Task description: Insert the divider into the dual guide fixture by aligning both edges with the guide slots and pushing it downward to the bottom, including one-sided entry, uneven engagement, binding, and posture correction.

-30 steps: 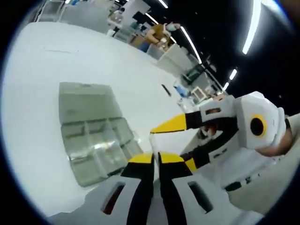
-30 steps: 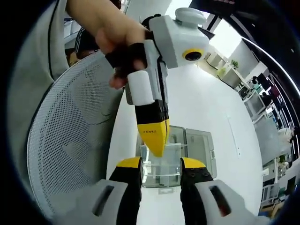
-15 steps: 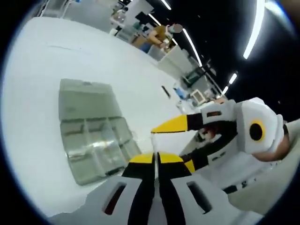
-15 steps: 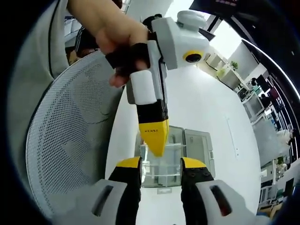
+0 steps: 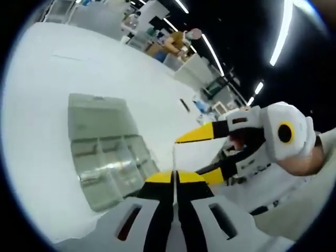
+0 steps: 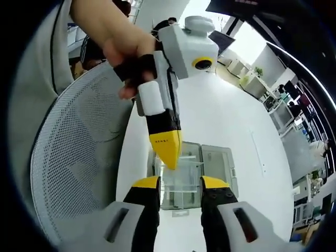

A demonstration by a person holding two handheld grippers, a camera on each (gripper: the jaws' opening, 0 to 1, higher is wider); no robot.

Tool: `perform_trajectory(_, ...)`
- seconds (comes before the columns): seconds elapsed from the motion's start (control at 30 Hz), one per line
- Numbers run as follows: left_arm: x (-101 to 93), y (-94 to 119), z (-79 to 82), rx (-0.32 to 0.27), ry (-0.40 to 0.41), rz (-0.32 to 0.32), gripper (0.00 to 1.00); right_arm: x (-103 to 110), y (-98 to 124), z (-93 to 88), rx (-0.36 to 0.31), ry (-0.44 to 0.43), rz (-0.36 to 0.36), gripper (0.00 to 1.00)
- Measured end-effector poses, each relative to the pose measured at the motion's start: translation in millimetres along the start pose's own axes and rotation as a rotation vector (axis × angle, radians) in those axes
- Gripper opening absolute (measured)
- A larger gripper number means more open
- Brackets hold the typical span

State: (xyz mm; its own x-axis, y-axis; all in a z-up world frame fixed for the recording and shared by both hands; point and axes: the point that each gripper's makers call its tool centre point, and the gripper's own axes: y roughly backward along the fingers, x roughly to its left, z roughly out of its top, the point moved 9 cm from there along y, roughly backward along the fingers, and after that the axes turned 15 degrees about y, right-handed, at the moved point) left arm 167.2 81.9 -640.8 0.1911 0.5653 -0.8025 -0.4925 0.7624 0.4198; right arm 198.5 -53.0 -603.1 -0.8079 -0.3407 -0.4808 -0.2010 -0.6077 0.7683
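Observation:
A thin clear divider (image 5: 174,157) shows edge-on in the left gripper view, rising from the seam of my left gripper (image 5: 174,174), whose jaws are pressed together on it. In the right gripper view the divider (image 6: 179,185) is a pale pane that spans the gap of my right gripper (image 6: 179,181), meeting both yellow pads. The left gripper (image 6: 169,157) points down onto the pane's top edge. The right gripper (image 5: 191,157) reaches in from the right with its jaws either side of the pane. Beneath lies the clear compartment fixture box (image 5: 107,163) (image 6: 218,163), its lid open.
The box lies on a wide white table (image 5: 63,68). A grey mesh chair back (image 6: 73,157) fills the left of the right gripper view, close to the table edge. A person's hand (image 6: 118,37) holds the left gripper. Shelves and desks stand far behind.
In the right gripper view the left gripper has shifted slightly up and to the left. Both grippers keep the same jaw positions on the pane above the box.

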Motion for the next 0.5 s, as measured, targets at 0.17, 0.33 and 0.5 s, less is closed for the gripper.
perform_trajectory(0.17,1.2,1.3,-1.1,-0.001,-0.068,-0.015,0.00,-5.8,0.8,-5.7,-0.001,-0.019,0.035,0.19)
perform_trajectory(0.33,1.0,2.2,-3.0,0.000,-0.135,-0.023,0.00,-10.4,1.9,-7.9,-0.018,-0.025,0.066,0.15)
perform_trajectory(0.5,-0.3,2.6,-4.8,-0.002,-0.205,-0.035,0.00,-13.2,1.9,-7.2,-0.032,-0.023,0.099,0.11)
